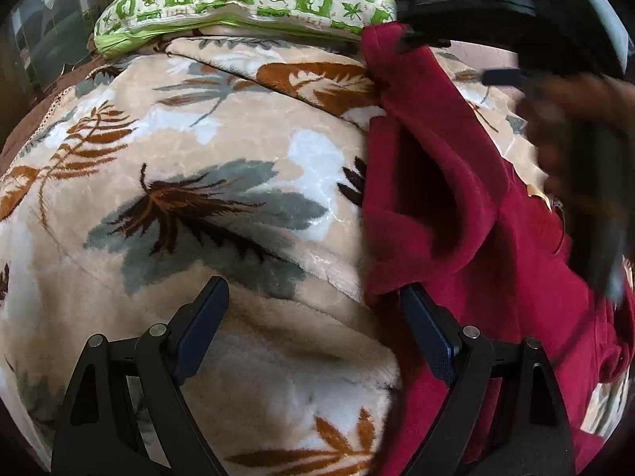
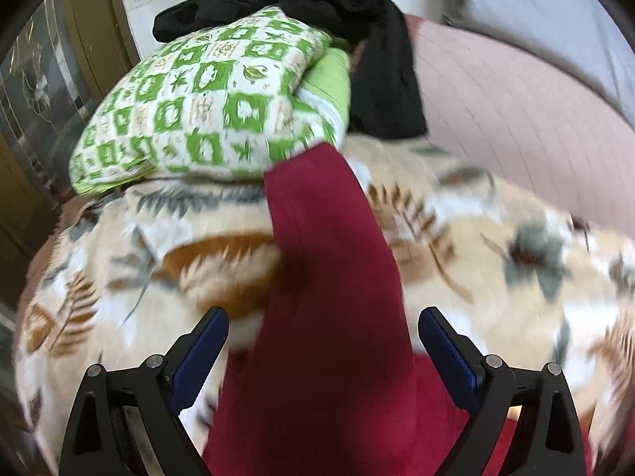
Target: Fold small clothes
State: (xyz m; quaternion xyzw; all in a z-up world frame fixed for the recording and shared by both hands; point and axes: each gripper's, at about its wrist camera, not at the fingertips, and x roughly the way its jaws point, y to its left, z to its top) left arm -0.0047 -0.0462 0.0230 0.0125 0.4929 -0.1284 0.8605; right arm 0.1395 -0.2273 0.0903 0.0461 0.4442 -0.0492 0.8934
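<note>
A dark red fleece garment [image 1: 468, 214] lies rumpled on a leaf-patterned blanket [image 1: 190, 198], stretching from the pillow down the right side of the left wrist view. My left gripper [image 1: 313, 297] is open above the blanket, its right finger at the garment's left edge. In the right wrist view a long red part of the garment [image 2: 333, 261] runs between the fingers of my right gripper [image 2: 323, 329], which is open and not touching it. The right gripper's black body [image 1: 516, 12] shows blurred at the top right of the left wrist view.
A green-and-white checked pillow [image 2: 206, 107] rests at the head of the blanket, with black clothing [image 2: 337, 12] draped behind it. A pink ribbed cover [image 2: 516, 111] lies to the right. A dark cabinet [image 2: 35, 111] stands at the left.
</note>
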